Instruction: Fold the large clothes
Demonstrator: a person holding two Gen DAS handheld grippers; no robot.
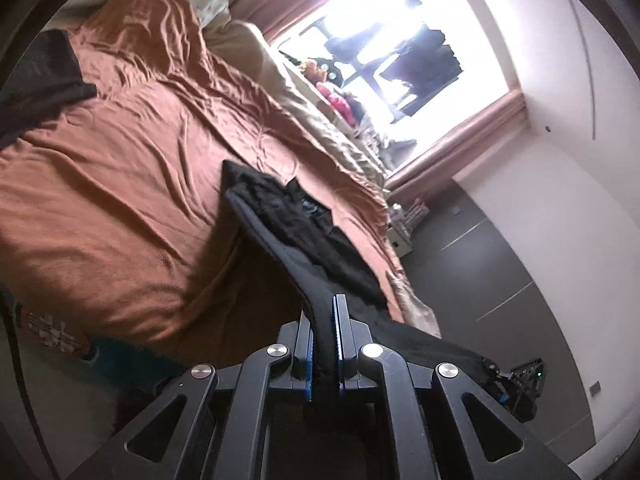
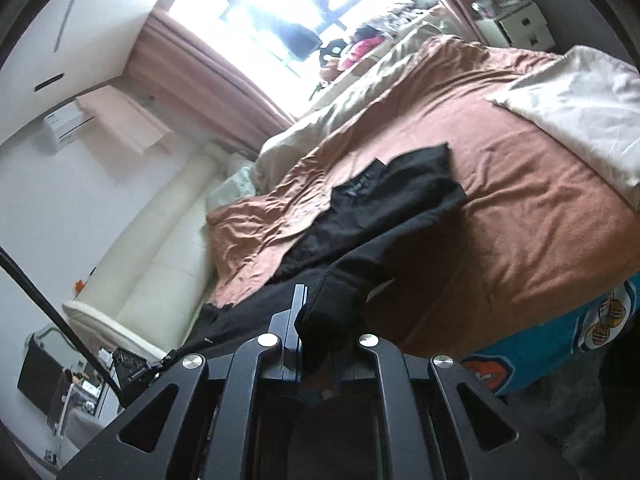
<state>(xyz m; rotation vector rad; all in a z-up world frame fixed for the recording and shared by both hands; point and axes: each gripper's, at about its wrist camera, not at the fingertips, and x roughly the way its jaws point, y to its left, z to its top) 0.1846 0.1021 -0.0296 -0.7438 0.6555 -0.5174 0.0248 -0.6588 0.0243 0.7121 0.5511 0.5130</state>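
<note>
My left gripper [image 1: 325, 312] and right gripper [image 2: 316, 308] each pinch an edge of the black garment [image 2: 396, 196], lifted while its far end trails on the bed [image 1: 120, 168]; I judge 1 thin pinch could slip, collapsing the fold.

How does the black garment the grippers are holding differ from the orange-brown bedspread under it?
The black garment is dark and small; the orange-brown bedspread is light and covers most of the bed. The garment is lifted at one end by the left gripper and right gripper; the bedspread lies flat. Both are wrinkled fabric.
</note>
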